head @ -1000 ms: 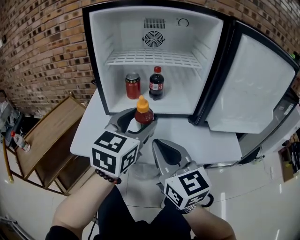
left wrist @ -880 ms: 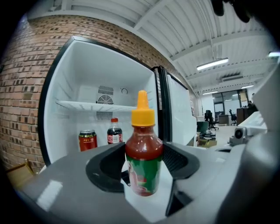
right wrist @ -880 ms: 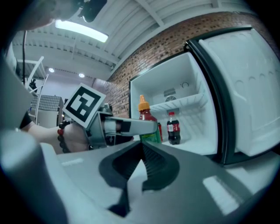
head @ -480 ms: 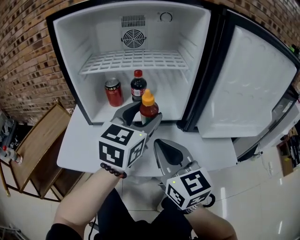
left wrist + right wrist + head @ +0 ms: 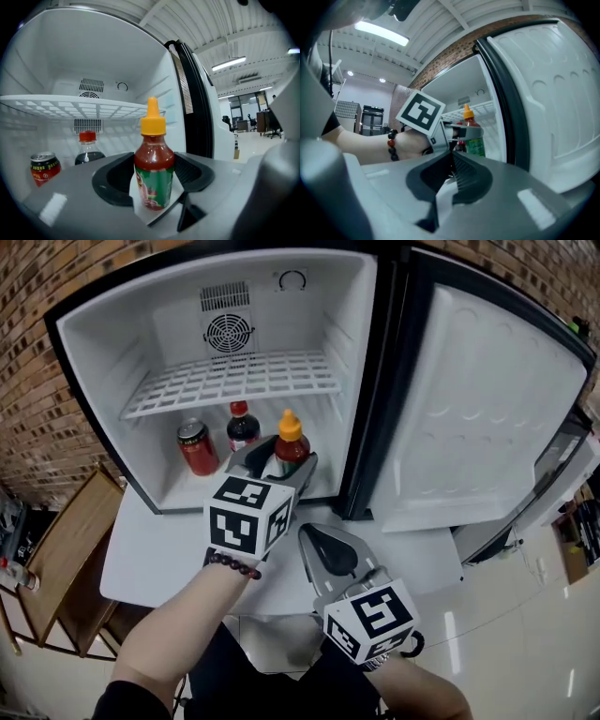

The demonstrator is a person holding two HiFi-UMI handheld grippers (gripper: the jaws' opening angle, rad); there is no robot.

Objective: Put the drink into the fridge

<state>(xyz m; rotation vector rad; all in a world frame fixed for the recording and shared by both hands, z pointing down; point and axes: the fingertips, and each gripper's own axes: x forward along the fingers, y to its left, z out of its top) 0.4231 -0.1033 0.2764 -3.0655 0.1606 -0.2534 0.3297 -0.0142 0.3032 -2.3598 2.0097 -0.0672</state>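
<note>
Red-filled drink bottle, orange-capped, green-labelled, upright

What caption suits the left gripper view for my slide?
Left hand-held gripper holds an orange-capped bottle before the open fridge; a dark bottle and red can inside.

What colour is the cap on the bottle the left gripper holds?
Orange-yellow cap on the bottle, clearest in the left gripper view.
</note>
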